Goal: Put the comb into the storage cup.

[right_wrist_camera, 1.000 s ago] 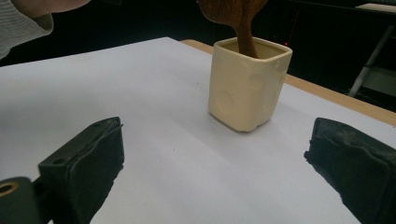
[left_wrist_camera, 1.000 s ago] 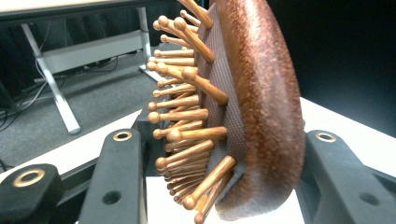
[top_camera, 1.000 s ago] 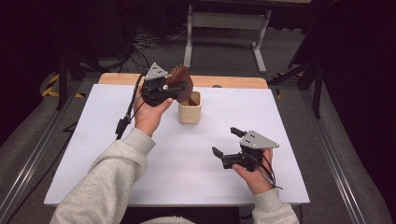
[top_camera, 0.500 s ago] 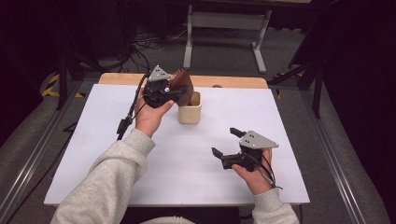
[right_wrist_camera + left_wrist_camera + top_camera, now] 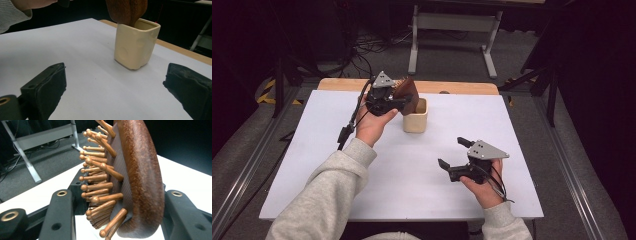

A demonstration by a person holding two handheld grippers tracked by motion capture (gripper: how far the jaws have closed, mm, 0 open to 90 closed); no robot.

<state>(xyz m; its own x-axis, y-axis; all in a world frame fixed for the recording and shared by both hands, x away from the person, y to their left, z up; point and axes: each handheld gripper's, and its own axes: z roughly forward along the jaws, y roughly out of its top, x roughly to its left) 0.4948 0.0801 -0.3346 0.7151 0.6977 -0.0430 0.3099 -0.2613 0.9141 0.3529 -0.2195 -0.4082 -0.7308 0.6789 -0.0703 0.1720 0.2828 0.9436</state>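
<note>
Gripping the brush (image 5: 406,92) (handle in the cup (image 5: 415,118)), the left tool (image 5: 404,100) eases; right tool (image 5: 451,152) gapes.

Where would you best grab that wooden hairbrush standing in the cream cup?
Probably the hairbrush head, from above: its handle sits down in the cup, so the paddle alone stands clear. Pinch across its smooth back and pin side, as the left gripper has it; its jaws have just been opening.

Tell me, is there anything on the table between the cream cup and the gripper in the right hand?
No. The high view shows bare white table between the cream cup and the right gripper; the right gripper view shows the same.
</note>
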